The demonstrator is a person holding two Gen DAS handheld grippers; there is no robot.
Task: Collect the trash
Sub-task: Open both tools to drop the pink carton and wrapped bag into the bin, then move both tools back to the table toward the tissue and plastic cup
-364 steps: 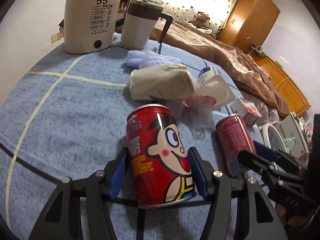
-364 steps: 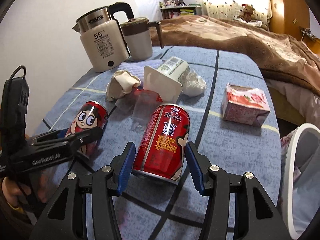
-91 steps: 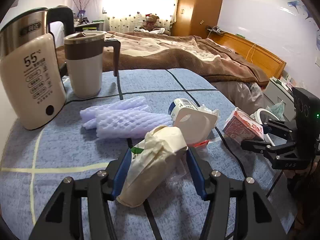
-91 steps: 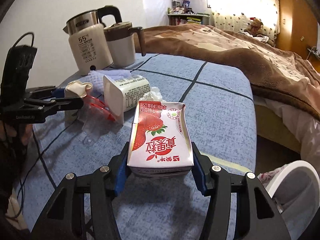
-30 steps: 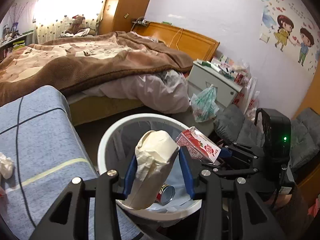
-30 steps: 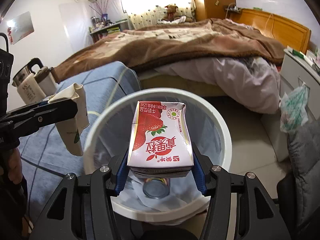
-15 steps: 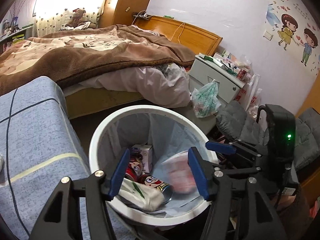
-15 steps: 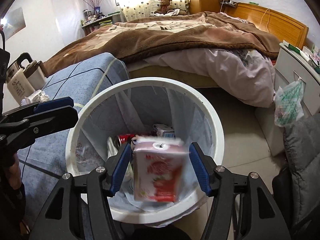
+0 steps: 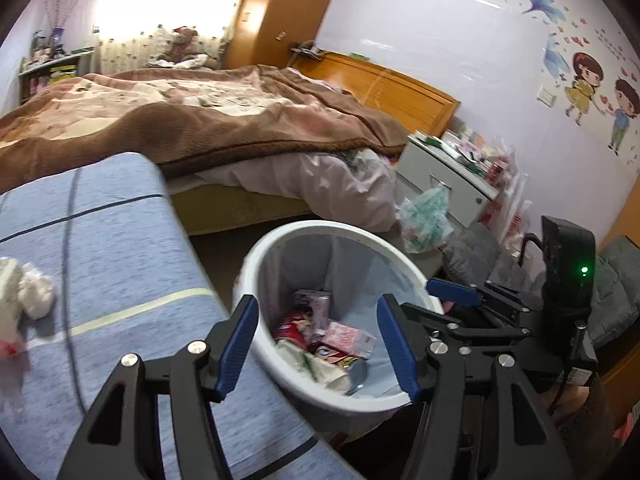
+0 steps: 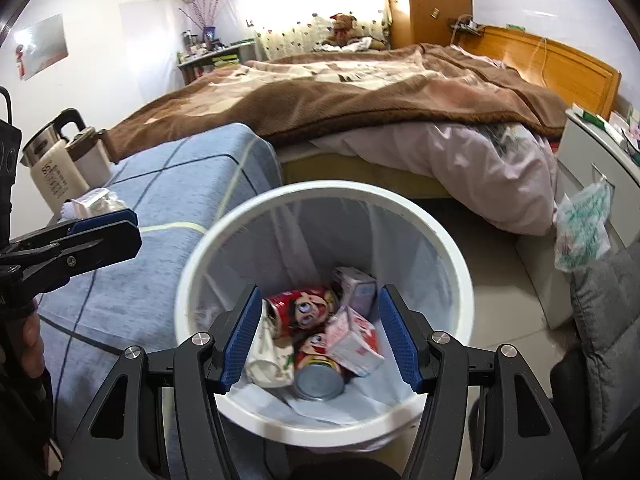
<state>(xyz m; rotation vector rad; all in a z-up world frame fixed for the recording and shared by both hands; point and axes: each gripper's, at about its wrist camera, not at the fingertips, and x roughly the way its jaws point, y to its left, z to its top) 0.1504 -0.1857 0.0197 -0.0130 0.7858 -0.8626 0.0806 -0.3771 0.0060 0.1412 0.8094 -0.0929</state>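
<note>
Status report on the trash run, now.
Left tool and right tool open, nothing between the pads, left jaws just opened. Carton, paper wad and cans in the bin. Tissue left on the table. Nothing in the way.

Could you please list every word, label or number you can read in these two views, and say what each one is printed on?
"55": on the front of the cream electric kettle, right wrist view; the small lines beneath it are too small to read.
Red cartoon cans in the white bin: print too blurred to read.
Strawberry milk carton: lettering blurred.
Wall stickers: pictures only, no readable text.
</note>
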